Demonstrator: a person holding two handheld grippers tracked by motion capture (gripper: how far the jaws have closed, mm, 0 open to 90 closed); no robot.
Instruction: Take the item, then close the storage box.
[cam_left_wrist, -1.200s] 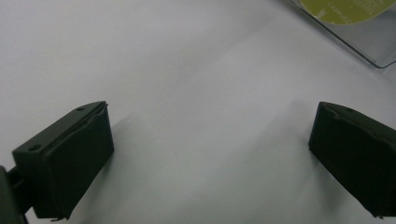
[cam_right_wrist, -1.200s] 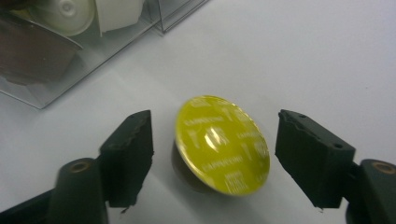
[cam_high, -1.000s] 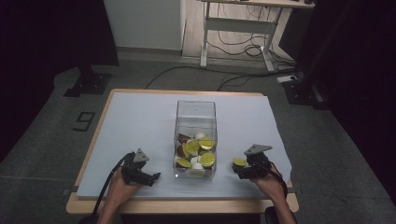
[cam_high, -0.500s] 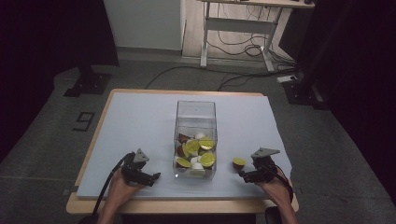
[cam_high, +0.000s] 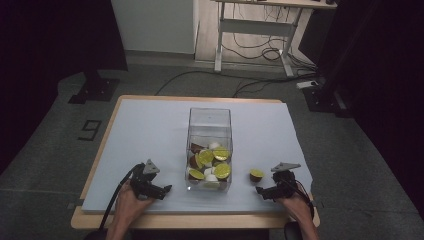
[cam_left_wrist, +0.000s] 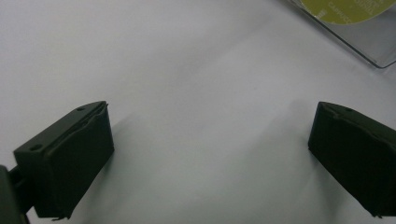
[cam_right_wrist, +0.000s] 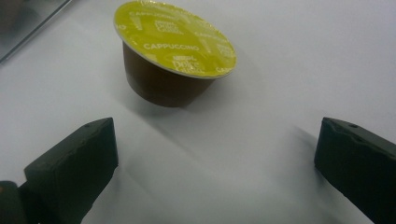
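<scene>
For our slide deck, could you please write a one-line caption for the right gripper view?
Open right claw facing a yellow-lidded cappuccino capsule standing on the white table cover.

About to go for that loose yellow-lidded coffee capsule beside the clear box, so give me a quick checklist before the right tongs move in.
1. Right tongs open: ok, the jaws have just been opening, nothing between them.
2. Yellow-lidded brown coffee capsule ahead of the jaws: ok, it lies beyond the tips, untouched.
3. Capsule pose: ok, sitting on the white table cover, lid up and slightly tilted.
4. Capsule clear of the clear plastic box: ok, a gap shows in the high view.
5. Left tongs out of the way: ok, open, nothing between them, on the box's other side.
6. Room left in the box: ok, capsules cover only its bottom.
</scene>
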